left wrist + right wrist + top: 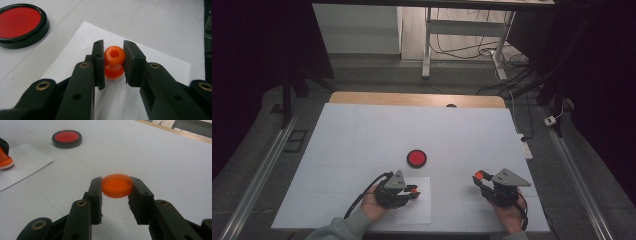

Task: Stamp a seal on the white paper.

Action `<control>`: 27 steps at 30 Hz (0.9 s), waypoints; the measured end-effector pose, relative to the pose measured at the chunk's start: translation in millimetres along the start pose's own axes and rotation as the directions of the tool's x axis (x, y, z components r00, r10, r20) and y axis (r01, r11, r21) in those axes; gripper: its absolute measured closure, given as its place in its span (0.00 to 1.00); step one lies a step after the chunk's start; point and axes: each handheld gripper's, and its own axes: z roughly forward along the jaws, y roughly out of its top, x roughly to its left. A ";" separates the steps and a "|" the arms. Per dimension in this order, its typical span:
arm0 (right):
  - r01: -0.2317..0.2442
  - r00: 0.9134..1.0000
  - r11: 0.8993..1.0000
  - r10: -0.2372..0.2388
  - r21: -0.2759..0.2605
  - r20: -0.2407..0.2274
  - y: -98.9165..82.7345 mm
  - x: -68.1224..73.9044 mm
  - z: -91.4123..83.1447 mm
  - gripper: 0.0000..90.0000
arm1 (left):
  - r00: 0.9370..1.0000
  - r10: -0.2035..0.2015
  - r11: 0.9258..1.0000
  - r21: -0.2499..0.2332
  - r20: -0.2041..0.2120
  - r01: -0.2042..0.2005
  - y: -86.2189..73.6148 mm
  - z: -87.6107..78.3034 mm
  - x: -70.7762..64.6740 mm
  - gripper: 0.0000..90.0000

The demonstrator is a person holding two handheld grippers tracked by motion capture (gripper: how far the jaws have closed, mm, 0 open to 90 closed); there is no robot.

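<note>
Evidently the left claw (pixel 113 62) is pinching an orange stamp (pixel 114 62) upright over the paper sheet (pixel 160 67), probably to press it, while the right claw (pixel 117 186) is gripping the stamp's orange cap (pixel 117 185) aside, clear of the red ink pad (pixel 416 158) on the table (pixel 362 135).

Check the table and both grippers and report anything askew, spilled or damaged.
Nothing stands out. The left gripper holds a small orange plastic stamp-like knob over the white paper sheet; the right gripper holds a shallow orange plastic cap; the round red ink pad lies flat.
</note>
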 end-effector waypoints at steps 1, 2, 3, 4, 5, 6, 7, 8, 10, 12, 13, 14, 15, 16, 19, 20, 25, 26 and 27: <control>0.000 1.000 1.000 0.000 0.000 0.001 0.0 -0.1 0.0 0.71 | 1.000 0.002 1.000 0.002 -0.002 -0.002 -0.3 0.4 -0.1 0.81; 0.000 1.000 1.000 0.000 0.002 0.001 0.0 -0.2 -0.2 0.71 | 1.000 0.004 1.000 0.008 -0.001 -0.004 -0.6 1.1 -0.3 0.81; 0.000 1.000 1.000 0.000 0.002 0.001 0.0 -0.2 -0.3 0.71 | 1.000 0.007 1.000 0.010 -0.003 -0.007 -1.3 2.4 -1.1 0.81; 0.000 1.000 1.000 0.000 0.002 0.001 0.0 -0.1 -0.3 0.71 | 1.000 0.012 1.000 0.008 -0.009 -0.012 -1.5 2.7 -2.1 0.81; 0.000 1.000 1.000 0.000 0.000 0.000 -0.1 0.0 -0.2 0.71 | 1.000 0.017 1.000 0.009 -0.012 -0.017 -1.2 2.7 -2.6 0.81; 0.000 1.000 1.000 0.000 -0.001 0.001 0.0 0.1 -0.3 0.71 | 1.000 0.019 1.000 0.009 -0.012 -0.018 -1.4 2.8 -2.7 0.81; -0.001 1.000 1.000 0.001 -0.001 0.001 0.0 0.1 -0.4 0.71 | 1.000 0.019 1.000 0.008 -0.012 -0.019 -1.8 2.8 -2.7 0.81; 0.000 1.000 1.000 0.000 -0.001 0.001 -0.1 0.0 -0.4 0.71 | 1.000 0.025 1.000 0.009 -0.014 -0.025 -2.0 2.7 -3.0 0.81; 0.000 1.000 1.000 0.000 -0.001 0.001 -0.1 0.1 -0.4 0.71 | 0.999 0.039 0.999 0.009 -0.017 -0.039 -2.2 3.0 -3.7 0.81; 0.003 1.000 1.000 -0.003 0.002 0.003 0.0 0.2 -0.5 0.71 | 0.999 0.051 0.999 0.012 -0.020 -0.051 -2.4 2.9 -3.9 0.81; 0.003 1.000 1.000 -0.003 0.002 0.003 0.1 0.3 -0.5 0.71 | 0.998 0.052 0.999 0.011 -0.021 -0.052 -2.7 2.9 -4.1 0.81; 0.003 1.000 1.000 -0.003 0.003 0.003 0.1 0.5 -0.5 0.71 | 0.998 0.057 0.998 0.007 -0.023 -0.056 -3.3 3.0 -4.5 0.81; 0.003 1.000 1.000 -0.003 0.003 0.003 0.1 0.6 -0.6 0.71 | 0.998 0.065 0.998 0.008 -0.026 -0.065 -3.7 2.7 -4.8 0.81; 0.003 1.000 1.000 -0.003 0.002 0.003 0.0 0.6 -0.6 0.71 | 0.997 0.065 0.998 0.005 -0.028 -0.065 -4.0 2.9 -5.1 0.81; 0.005 1.000 1.000 -0.005 0.002 0.003 0.1 0.7 -0.7 0.71 | 0.997 0.070 0.998 0.004 -0.031 -0.070 -4.2 3.1 -5.9 0.81; 0.005 1.000 1.000 -0.005 0.000 0.002 0.0 0.9 -0.6 0.71 | 0.996 0.081 0.997 0.011 -0.033 -0.081 -4.2 2.7 -5.9 0.81; 0.005 1.000 1.000 -0.005 -0.003 0.001 0.3 1.4 -0.7 0.71 | 0.997 0.073 0.997 0.008 -0.036 -0.073 -4.0 3.3 -6.6 0.81; 0.005 1.000 1.000 -0.005 -0.002 0.001 0.4 1.6 -0.5 0.71 | 0.997 0.073 0.997 0.010 -0.038 -0.072 -3.9 3.3 -7.0 0.81; 0.005 1.000 1.000 -0.005 -0.002 0.001 0.3 1.7 -0.3 0.71 | 0.997 0.073 0.997 0.010 -0.039 -0.073 -3.9 3.3 -7.1 0.81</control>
